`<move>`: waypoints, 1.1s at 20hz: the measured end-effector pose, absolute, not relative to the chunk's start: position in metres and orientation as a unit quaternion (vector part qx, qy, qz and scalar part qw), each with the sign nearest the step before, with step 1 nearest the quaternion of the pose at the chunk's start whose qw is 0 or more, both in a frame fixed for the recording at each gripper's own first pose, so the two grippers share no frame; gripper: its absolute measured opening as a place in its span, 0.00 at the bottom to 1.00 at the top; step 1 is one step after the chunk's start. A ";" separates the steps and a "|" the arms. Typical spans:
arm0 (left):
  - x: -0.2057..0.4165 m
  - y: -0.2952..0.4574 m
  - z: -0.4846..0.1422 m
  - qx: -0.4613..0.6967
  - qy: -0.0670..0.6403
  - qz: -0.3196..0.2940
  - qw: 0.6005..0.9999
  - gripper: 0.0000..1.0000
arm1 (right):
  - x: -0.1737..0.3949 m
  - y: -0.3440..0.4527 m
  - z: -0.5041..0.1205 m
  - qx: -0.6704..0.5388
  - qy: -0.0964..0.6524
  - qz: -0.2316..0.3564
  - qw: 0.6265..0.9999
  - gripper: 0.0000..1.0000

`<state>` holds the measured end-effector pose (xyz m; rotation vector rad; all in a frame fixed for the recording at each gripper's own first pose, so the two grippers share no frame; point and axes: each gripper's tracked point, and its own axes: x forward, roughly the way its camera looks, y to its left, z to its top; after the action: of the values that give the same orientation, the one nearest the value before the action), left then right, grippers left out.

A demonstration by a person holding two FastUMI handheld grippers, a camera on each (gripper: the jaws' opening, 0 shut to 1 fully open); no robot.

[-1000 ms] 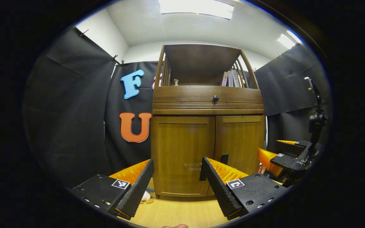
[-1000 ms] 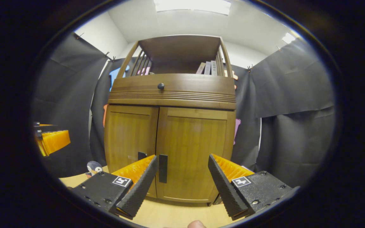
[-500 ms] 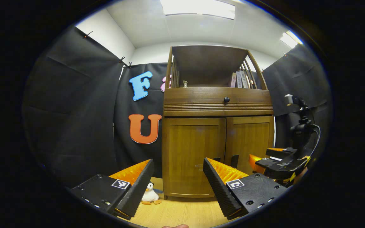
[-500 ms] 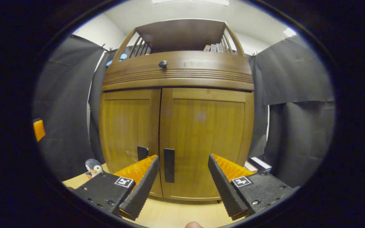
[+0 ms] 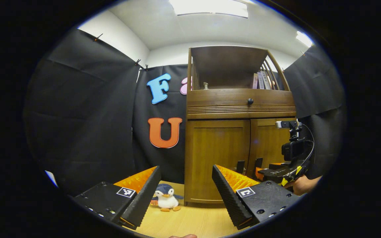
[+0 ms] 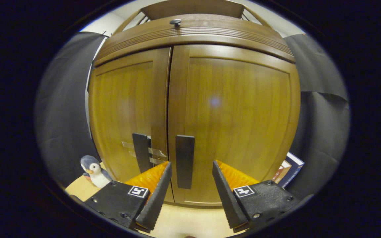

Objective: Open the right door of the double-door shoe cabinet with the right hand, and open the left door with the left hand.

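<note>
The wooden shoe cabinet point(image 5: 240, 105) stands with both doors closed. In the right gripper view the right door point(image 6: 240, 112) is very near, and its dark vertical handle point(image 6: 185, 161) stands in the gap of my open right gripper point(image 6: 191, 163); whether the fingers touch it I cannot tell. The left door point(image 6: 124, 105) carries its own handle point(image 6: 142, 152) just beside. My left gripper point(image 5: 186, 167) is open and holds nothing, well back from the left door point(image 5: 217, 155). In the left gripper view the right gripper point(image 5: 278, 172) sits at the door handles point(image 5: 258, 162), held by a hand point(image 5: 304, 185).
A penguin toy point(image 5: 166, 197) stands on the wooden floor at the cabinet's left front corner. Books point(image 6: 288, 168) lean beside the cabinet's right side, and more books point(image 5: 261, 80) stand on its open top shelf. A drawer knob point(image 5: 250, 101) sits above the doors.
My right gripper has moved in close to the cabinet, so the right handle now lies between its fingers. My left gripper has swung leftward, shifting the cabinet right in its view. Both doors remain closed.
</note>
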<state>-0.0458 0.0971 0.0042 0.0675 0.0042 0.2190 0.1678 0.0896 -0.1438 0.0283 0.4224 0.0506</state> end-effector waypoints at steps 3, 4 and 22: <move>-0.050 0.110 0.005 0.038 0.004 0.124 0.992 0.95 | 0.183 0.089 -0.158 0.011 0.218 0.017 0.976 0.75; -0.051 0.113 0.005 0.038 0.004 0.128 0.991 0.95 | 0.187 0.089 -0.160 0.011 0.221 0.013 0.975 0.73; -0.045 0.112 -0.002 0.028 0.013 0.111 0.993 0.95 | 0.191 0.099 -0.170 0.035 0.230 0.012 0.973 0.33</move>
<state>-0.0447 0.1119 -0.0022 0.0569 0.0257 0.2226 0.1914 0.0990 -0.1704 0.0708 0.4636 0.0244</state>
